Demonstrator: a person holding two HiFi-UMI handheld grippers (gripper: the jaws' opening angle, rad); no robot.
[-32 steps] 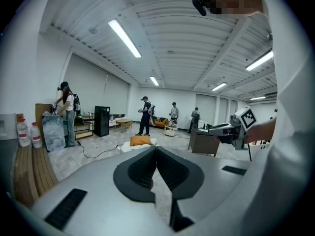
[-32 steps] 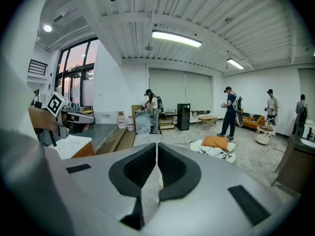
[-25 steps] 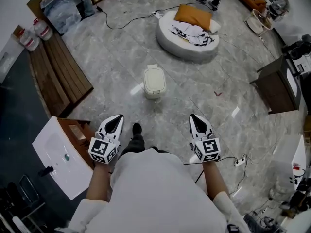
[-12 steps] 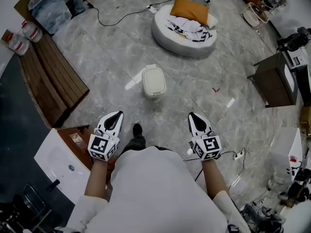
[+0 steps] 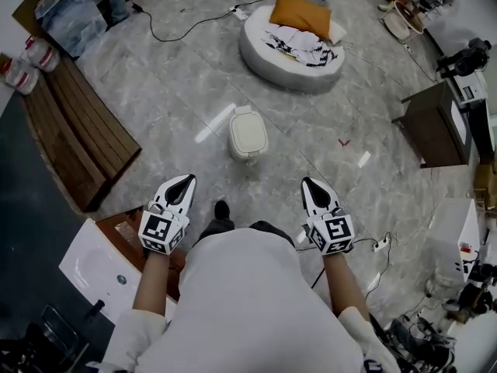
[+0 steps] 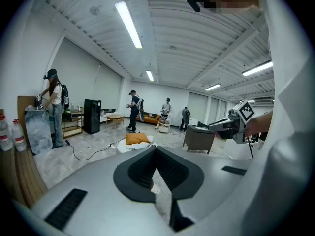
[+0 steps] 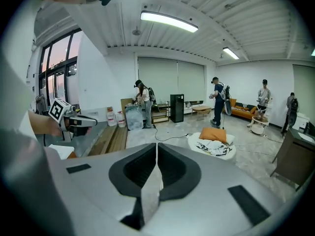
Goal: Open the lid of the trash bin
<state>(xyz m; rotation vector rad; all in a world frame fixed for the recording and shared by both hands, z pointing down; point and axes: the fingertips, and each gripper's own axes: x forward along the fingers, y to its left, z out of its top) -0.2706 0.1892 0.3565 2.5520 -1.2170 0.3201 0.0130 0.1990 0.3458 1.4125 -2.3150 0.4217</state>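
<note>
The trash bin (image 5: 248, 133) is a small cream bin with its lid down, standing on the grey marble floor ahead of me. Both grippers are held at waist height, well short of the bin and pointing toward it. My left gripper (image 5: 186, 179) sits to the bin's lower left, its jaws together and empty (image 6: 156, 147). My right gripper (image 5: 308, 183) sits to the bin's lower right, also shut on nothing (image 7: 156, 144). Neither touches the bin.
A round white cushion bed (image 5: 273, 57) with an orange pillow lies beyond the bin. Wooden planks (image 5: 74, 130) lie at left, a white basin (image 5: 97, 263) at lower left, a dark cabinet (image 5: 435, 123) at right. A power strip (image 5: 379, 245) and cables trail on the floor. Several people (image 7: 218, 101) stand far off.
The view has crept forward, so the bin and cushion bed sit slightly nearer and the basin has slid lower. Both grippers keep the same pose, still shut.
</note>
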